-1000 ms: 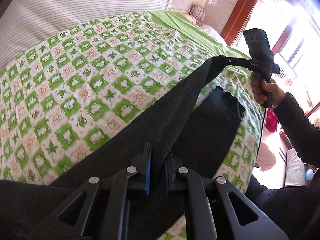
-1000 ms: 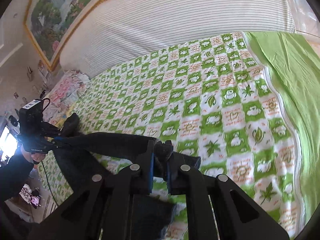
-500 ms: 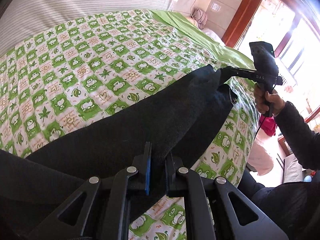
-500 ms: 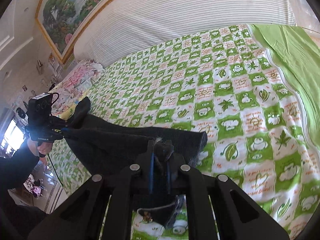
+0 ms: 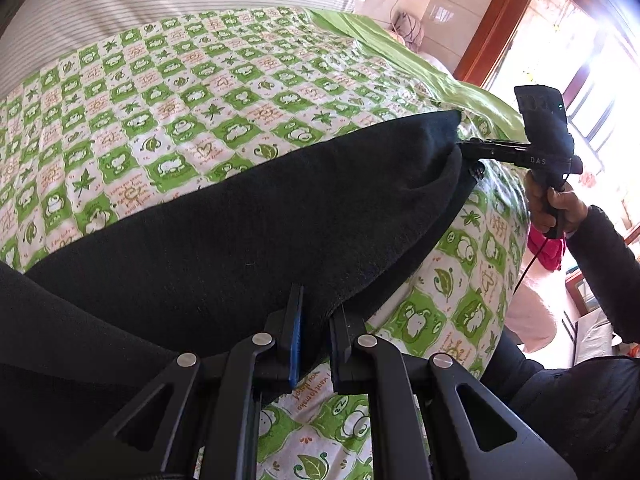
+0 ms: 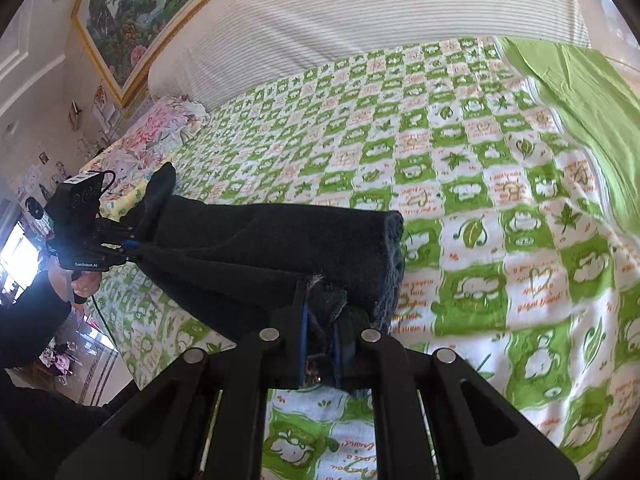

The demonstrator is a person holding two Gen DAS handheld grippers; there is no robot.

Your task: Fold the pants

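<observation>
Black pants (image 5: 280, 216) lie stretched along the near edge of the bed, one layer folded over another. My left gripper (image 5: 316, 328) is shut on the pants' near edge at one end. My right gripper (image 6: 320, 340) is shut on the bunched fabric at the other end of the pants (image 6: 260, 248). In the left wrist view the right gripper (image 5: 472, 148) grips the far corner. In the right wrist view the left gripper (image 6: 132, 246) holds the far end, where a flap of fabric sticks up.
The bed has a green and white checked blanket (image 5: 200, 80), a plain green sheet (image 6: 580, 80) at one side and a striped headboard cushion (image 6: 360, 20). A floral pillow (image 6: 160, 128) lies near the headboard. A window (image 5: 580, 60) is beyond the bed edge.
Both grippers have carried the pants forward and down, so the raised fabric now lies spread over the lower layer on the bed. Both grips are unchanged.
</observation>
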